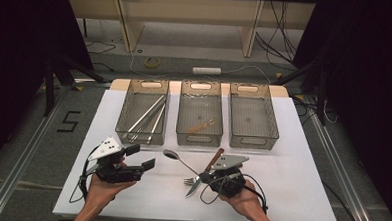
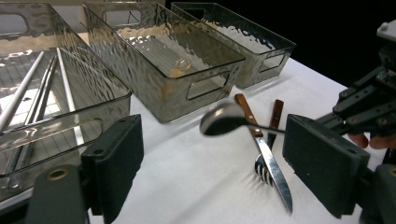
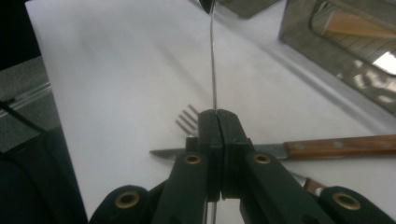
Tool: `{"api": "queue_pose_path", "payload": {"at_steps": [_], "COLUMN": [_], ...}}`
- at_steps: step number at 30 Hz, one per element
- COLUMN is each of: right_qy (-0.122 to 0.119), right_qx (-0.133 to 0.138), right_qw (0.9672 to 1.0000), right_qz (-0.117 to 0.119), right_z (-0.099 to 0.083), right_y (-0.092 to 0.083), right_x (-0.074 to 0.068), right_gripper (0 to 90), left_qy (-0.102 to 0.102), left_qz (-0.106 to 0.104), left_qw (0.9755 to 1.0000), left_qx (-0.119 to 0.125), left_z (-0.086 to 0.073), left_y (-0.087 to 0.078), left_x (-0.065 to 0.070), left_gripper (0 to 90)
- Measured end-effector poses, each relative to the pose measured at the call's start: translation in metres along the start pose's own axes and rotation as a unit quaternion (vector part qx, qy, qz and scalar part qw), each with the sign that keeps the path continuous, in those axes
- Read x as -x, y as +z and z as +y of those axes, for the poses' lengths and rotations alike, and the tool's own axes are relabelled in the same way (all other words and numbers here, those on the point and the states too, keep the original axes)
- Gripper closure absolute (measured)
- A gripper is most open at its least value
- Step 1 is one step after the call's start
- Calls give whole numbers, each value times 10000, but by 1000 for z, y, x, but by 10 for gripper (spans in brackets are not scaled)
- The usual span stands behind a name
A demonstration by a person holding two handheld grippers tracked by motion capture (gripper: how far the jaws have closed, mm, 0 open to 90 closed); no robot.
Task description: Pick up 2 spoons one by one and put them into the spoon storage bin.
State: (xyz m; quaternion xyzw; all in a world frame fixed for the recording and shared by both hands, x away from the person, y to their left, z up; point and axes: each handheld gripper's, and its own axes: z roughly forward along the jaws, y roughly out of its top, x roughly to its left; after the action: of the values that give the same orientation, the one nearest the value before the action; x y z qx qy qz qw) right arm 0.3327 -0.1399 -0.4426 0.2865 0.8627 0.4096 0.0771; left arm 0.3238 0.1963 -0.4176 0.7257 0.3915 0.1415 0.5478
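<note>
Spoon [image 1: 172, 155]: light, stiff, slick; I'm pinching its handle end.
Right fingers [image 3: 217, 116]: clamping spoon, bowl pointing eleven o'clock.
Left fingers [image 2: 116, 158]: spread, gripping nothing.

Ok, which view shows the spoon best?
The left gripper view: the spoon shows its whole bowl, lifted off the table. The high view shows it small; the right gripper view shows its thin handle clamped in the right hand-held gripper.

Black "5" [image 1: 69, 121] – marked on the floor [image 1: 42, 149].
</note>
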Motion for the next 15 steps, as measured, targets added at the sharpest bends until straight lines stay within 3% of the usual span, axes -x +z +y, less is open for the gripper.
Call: {"api": "queue_pose_path", "payload": {"at_steps": [15], "right_qy": [216], "right_qx": [440], "right_qw": [9981], "right_qz": [-378], "right_z": [30], "right_y": [-15], "right_x": [36], "right_gripper": [900], "left_qy": [142], "left_qz": [44], "left_qw": [9999], "left_qx": [58], "left_z": [1], "left_y": [0], "left_x": [-1], "left_gripper": [193]}}
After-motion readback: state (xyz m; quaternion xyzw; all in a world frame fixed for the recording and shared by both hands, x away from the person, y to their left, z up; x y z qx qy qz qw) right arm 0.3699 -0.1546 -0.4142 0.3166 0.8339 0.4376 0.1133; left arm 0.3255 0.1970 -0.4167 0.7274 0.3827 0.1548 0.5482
